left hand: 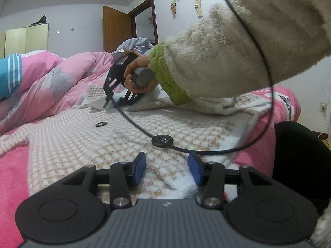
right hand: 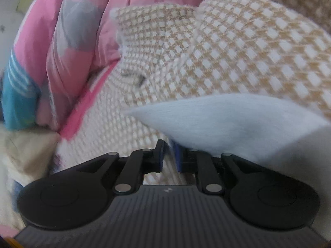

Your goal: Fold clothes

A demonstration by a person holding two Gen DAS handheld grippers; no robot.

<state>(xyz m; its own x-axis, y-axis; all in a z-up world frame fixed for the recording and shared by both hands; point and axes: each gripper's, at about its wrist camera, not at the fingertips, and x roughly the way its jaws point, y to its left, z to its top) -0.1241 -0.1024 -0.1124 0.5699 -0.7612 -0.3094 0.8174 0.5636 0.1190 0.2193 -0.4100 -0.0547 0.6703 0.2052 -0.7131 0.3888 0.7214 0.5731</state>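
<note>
A beige-and-white checked coat with black buttons lies spread on a pink bed. My left gripper hovers just above its near part, open, nothing between the blue pads. Further back a hand in a fluffy sleeve holds my right gripper at a lifted corner of the coat. In the blurred right wrist view the coat is folded over, its white lining draping onto the right finger. There the right gripper has its jaws nearly together on the lining's edge.
A crumpled pink quilt is heaped behind the coat, with a blue striped garment at far left. A black cable trails across the coat. A dark-clothed leg stands at the bed's right edge. A wooden door is behind.
</note>
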